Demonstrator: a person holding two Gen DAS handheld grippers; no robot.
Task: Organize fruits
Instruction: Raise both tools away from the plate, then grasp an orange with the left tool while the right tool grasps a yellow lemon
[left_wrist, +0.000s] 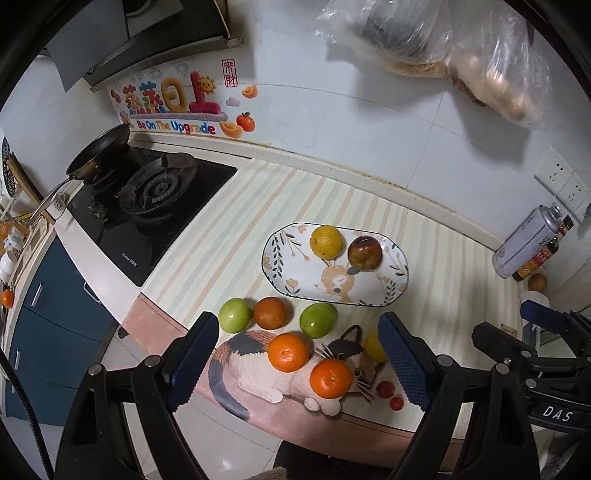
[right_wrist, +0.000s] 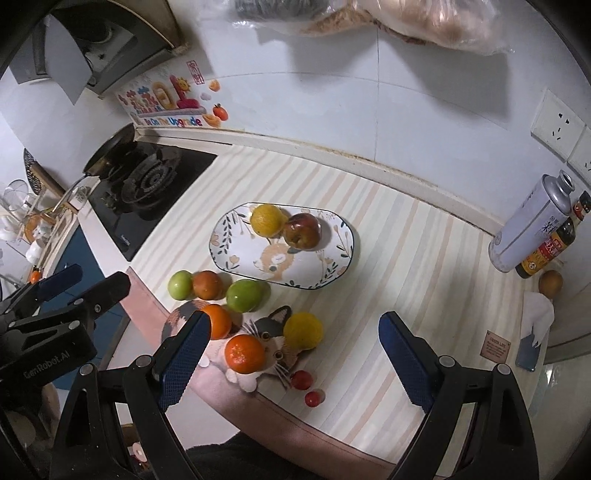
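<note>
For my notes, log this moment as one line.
left gripper: open, empty | right gripper: open, empty | plate: yellow fruit, apple

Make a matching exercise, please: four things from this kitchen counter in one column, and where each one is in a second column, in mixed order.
Things:
1. red apple
2. two small red tomatoes
3. dark sauce bottle
4. frying pan

Places:
A. on the stove
B. on the oval plate, beside a yellow fruit
C. near the front edge of the counter, right of the cat picture
D. at the right end of the counter, against a silver can

Pairs: 1-B, 2-C, 3-D, 4-A
</note>
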